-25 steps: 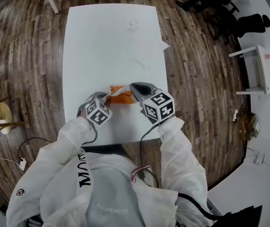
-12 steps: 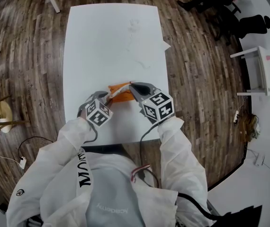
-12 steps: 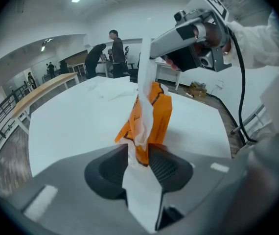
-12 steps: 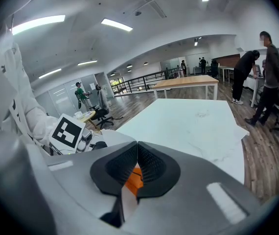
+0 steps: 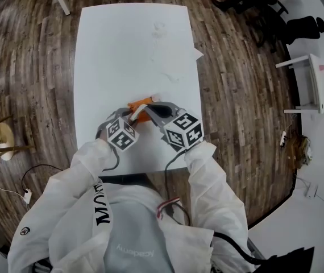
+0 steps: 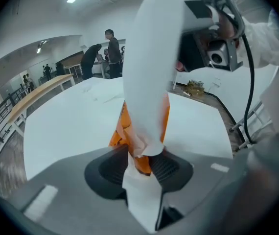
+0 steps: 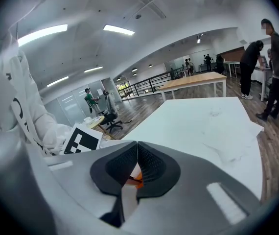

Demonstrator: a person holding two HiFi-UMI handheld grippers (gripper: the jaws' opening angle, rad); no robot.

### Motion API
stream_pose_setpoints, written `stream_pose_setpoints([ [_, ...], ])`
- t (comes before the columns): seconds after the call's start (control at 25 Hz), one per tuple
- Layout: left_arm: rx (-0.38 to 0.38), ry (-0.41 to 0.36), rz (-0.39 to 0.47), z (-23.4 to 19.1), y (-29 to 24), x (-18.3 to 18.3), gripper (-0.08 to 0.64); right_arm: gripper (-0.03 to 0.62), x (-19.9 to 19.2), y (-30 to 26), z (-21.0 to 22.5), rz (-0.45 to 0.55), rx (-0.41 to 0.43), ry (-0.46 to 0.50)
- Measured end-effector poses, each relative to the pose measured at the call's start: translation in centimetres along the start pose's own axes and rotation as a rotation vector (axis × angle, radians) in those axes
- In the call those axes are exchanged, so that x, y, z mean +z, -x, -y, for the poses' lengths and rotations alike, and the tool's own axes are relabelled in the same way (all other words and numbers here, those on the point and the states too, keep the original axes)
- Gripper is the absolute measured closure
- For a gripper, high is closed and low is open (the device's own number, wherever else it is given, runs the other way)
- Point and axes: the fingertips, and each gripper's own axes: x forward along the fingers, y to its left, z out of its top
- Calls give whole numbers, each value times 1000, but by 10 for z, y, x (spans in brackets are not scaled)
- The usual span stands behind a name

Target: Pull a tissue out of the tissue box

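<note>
From the head view, the marker cubes and gripper bodies cover most of the orange tissue pack (image 5: pixel 140 104); only a small orange patch shows. The tissue (image 6: pixel 151 58) is nearly lost there against the white table (image 5: pixel 122 50) under the pack. Beyond the pack, faint pale crumples lie on the tabletop, too washed out to identify. In the left gripper view the tissue hangs in front of the pack and hides its opening, and its upper end runs out of the top of the frame beside the right gripper's body. In the right gripper view only an orange sliver of the pack shows below the pads.

The left gripper (image 6: pixel 142 163) is at the pack's near end, the one toward the person. Its jaws have just been opening and stand fairly wide. The pack's end sits between them, filling the gap, and both pads appear to press on it, so it grasps the pack. A loose flap of tissue drapes down over that end.

The right gripper (image 7: pixel 137 165) is above the pack, with its jaws clenched tight on the tissue. The tissue stretches as a taut white band from the pack up to those jaws.
</note>
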Motion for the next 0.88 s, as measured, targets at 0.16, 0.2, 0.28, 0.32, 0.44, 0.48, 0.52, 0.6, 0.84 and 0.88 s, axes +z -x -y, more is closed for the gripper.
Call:
stream_pose_setpoints([
  [0.16,-11,-3,-12,2,-2,-1,431,589,10,2,-8,66,62,-93],
  [0.2,-13,-4,-14,2,-3,-2,431,589,13,2,-9,85,78,-121],
  [0.28,-16,-5,-15,3,-3,-2,431,589,18,4,-11,125,109,-176],
  [0.32,-17,-7,-15,4,-4,-1,431,589,20,5,-12,145,126,-204],
  [0.44,-22,-11,-14,6,-6,0,433,589,27,10,-12,198,163,-266],
  [0.48,-24,-11,-14,6,-6,1,434,589,29,11,-12,209,169,-276],
  [0.52,-25,-11,-15,6,-6,1,436,589,31,13,-12,217,172,-281],
  [0.6,-27,-10,-20,6,-7,0,436,589,35,15,-12,236,177,-290],
  [0.84,-29,-3,-32,7,-8,-6,436,589,46,23,-13,272,165,-264],
  [0.88,-29,-5,-35,7,-8,-6,436,589,48,26,-12,283,167,-269],
])
